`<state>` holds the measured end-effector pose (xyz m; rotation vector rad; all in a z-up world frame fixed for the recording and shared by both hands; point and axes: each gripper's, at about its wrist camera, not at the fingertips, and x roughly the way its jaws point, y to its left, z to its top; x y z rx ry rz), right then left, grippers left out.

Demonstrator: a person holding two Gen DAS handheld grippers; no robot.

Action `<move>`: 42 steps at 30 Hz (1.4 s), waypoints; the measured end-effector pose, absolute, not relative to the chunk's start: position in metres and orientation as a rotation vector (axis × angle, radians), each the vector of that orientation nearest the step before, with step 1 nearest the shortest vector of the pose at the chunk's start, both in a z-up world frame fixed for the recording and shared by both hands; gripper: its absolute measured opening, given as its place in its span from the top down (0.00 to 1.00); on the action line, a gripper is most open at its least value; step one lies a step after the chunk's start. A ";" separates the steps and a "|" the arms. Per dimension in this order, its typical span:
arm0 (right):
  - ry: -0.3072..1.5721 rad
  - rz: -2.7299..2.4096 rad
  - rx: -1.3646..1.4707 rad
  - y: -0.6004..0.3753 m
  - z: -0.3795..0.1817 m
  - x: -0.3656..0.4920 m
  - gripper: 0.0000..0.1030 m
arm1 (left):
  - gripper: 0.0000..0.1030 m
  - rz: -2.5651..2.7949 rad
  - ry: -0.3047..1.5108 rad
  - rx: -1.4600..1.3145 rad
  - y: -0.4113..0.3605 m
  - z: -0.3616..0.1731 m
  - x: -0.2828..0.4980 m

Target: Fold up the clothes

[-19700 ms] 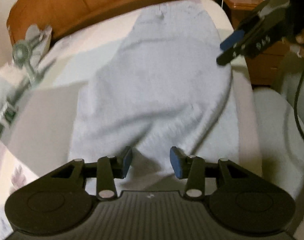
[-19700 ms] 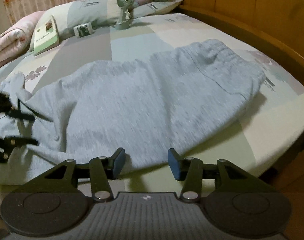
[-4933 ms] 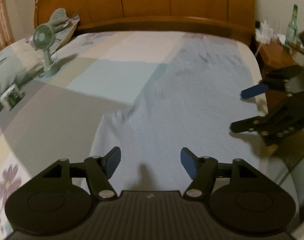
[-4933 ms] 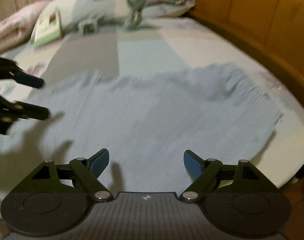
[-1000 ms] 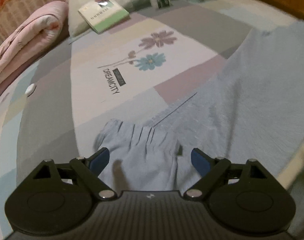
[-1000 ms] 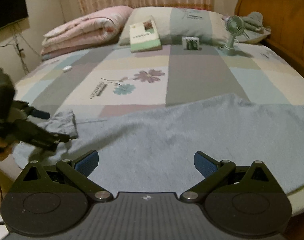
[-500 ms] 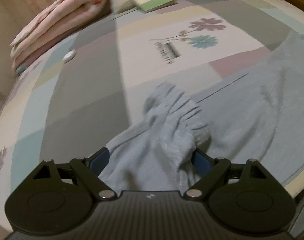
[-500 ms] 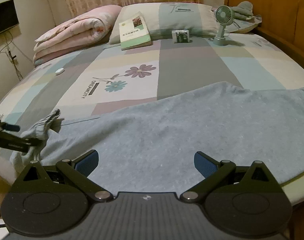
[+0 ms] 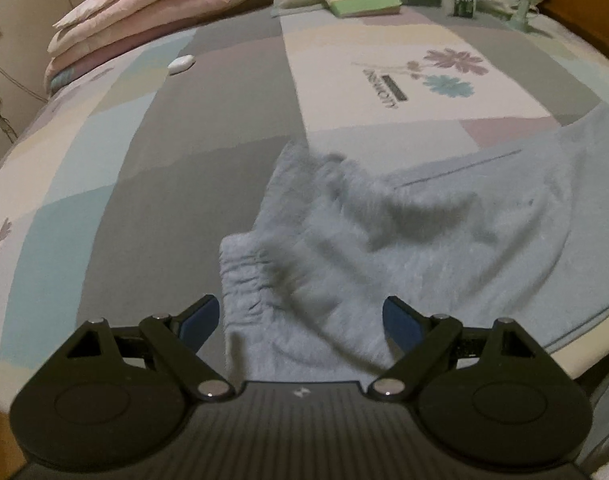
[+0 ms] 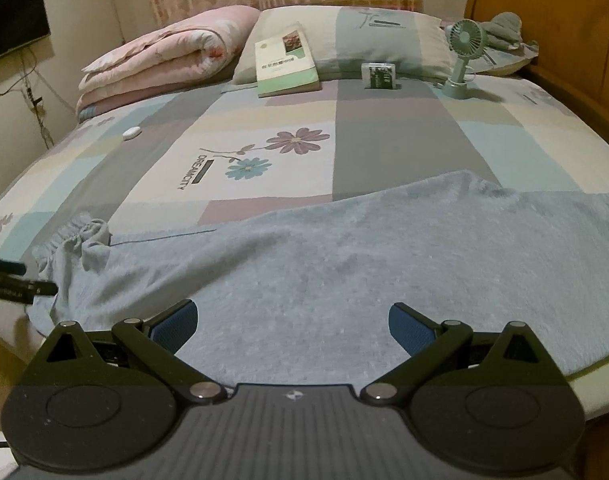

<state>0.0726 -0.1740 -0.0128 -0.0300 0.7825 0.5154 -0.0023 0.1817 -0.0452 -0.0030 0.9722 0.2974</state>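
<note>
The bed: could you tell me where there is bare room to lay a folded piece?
Free: the sheet between the grey trousers and the pillow. Crowded: the pillow edge, with book, small box and fan.

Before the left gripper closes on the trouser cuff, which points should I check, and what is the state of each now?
1. Left gripper jaws wide open: ok.
2. Elastic cuff of the light blue trousers lies between the left pads: ok.
3. Cuff flat, not bunched: not ok, it is crumpled.
4. Right gripper open above the trousers, holding nothing: ok.
5. Trousers clear of the book and small fan: ok.
6. Pads touching fabric: cannot tell.
</note>
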 end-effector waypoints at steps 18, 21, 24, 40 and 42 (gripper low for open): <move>0.826 0.562 0.010 -0.172 -0.020 0.077 0.00 | 0.51 0.211 0.840 -0.598 0.248 -0.064 -0.025; 0.832 0.590 0.028 -0.171 -0.020 0.076 0.00 | 0.53 0.217 0.834 -0.634 0.253 -0.071 -0.023; 0.875 0.671 0.084 -0.168 -0.017 0.080 0.00 | 0.54 0.233 0.811 -0.642 0.257 -0.072 -0.025; 0.898 0.834 -0.069 -0.101 0.001 0.074 0.00 | 0.88 0.242 0.723 -0.541 0.248 -0.045 -0.035; 0.914 0.830 -0.070 -0.099 -0.004 0.074 0.00 | 0.88 0.243 0.718 -0.510 0.244 -0.033 -0.044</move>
